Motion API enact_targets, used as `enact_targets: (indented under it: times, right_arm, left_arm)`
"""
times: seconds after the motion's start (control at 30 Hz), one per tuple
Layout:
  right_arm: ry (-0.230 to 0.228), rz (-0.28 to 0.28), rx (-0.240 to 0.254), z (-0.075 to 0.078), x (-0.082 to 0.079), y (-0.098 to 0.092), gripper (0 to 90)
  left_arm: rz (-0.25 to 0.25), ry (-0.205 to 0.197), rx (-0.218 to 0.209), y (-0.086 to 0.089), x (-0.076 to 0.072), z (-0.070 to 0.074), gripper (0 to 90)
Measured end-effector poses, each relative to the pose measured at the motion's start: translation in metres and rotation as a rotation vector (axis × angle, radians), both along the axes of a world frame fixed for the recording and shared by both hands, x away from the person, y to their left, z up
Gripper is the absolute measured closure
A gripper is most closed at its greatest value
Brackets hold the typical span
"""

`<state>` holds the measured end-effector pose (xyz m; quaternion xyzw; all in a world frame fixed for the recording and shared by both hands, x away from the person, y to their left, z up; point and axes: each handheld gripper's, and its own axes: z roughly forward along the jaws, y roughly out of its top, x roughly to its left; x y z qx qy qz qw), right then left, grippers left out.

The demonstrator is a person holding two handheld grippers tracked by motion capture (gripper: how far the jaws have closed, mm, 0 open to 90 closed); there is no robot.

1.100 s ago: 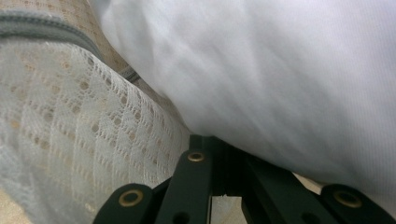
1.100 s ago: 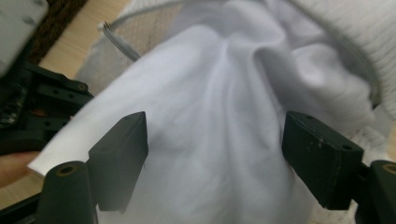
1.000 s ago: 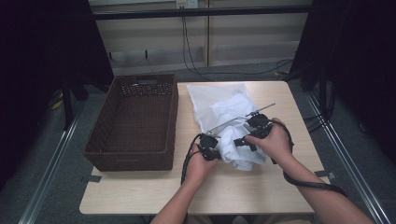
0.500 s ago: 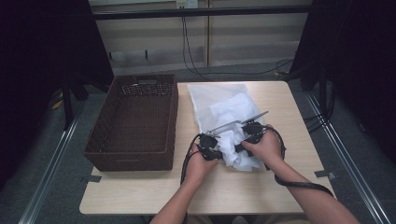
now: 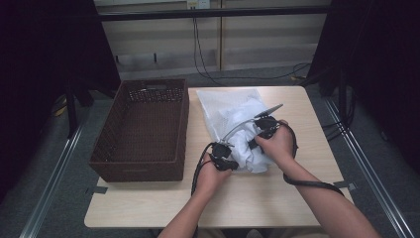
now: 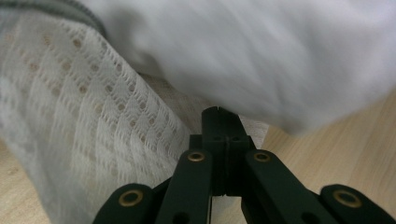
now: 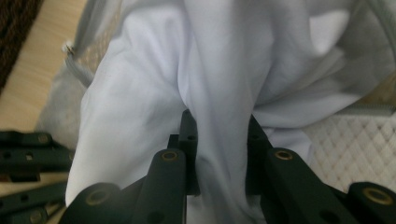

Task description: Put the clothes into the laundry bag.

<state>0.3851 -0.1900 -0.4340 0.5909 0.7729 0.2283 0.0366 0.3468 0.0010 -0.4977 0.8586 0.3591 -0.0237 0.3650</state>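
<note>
A wooden table holds a brown wicker basket on the left and a white mesh bag beside it. A white cloth lies half inside the bag. The right gripper, jaws just closing, pinches a fold of cloth; the left gripper is clamped on the bag's edge.

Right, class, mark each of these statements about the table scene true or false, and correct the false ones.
1. The right gripper has a fold of white cloth between its jaws. True; those jaws have just been closing on it.
2. The wicker basket stands to the right of the mesh bag. False: it stands to its left.
3. The left gripper is wide open. False: its jaws are shut, pinching the bag's edge.
4. The basket holds folded clothes. False: it is empty.
5. The white cloth lies partly inside the mesh bag. True.
</note>
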Motion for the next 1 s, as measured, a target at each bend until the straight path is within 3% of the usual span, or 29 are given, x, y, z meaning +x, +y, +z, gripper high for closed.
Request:
enact_targets:
  times: [0.07,0.17,0.3,0.43,0.57,0.7,0.87,1.0]
  right_arm:
    - [-0.005,0.004,-0.006,0.001,0.006,0.002,75.5]
    - [-0.012,-0.022,0.004,0.0,0.014,0.007,75.5]
    - [-0.027,-0.02,-0.012,-0.001,0.024,0.011,75.5]
    - [-0.013,-0.016,-0.006,-0.003,0.033,0.011,75.2]
    - [-0.057,-0.019,-0.007,-0.008,0.037,0.012,74.7]
    - [-0.089,-0.028,-0.006,-0.014,0.039,0.015,74.1]
    - [-0.035,0.009,0.007,-0.014,0.036,0.013,67.1]
    - [-0.061,0.056,-0.001,-0.007,0.029,0.008,57.0]
  left_arm:
    - [0.009,0.009,-0.018,0.0,-0.001,-0.001,90.0]
    - [0.007,0.005,-0.015,0.0,-0.001,-0.001,90.0]
    - [0.011,0.002,-0.021,-0.001,-0.002,-0.001,90.0]
    - [-0.004,-0.002,-0.007,0.0,-0.002,-0.001,90.0]
    - [-0.007,-0.005,-0.002,0.0,-0.002,0.0,90.0]
    - [0.004,-0.007,-0.009,-0.001,-0.003,-0.001,90.0]
    - [-0.003,0.002,-0.001,0.0,-0.004,0.0,90.0]
    - [0.013,0.008,-0.01,-0.001,-0.004,0.0,90.0]
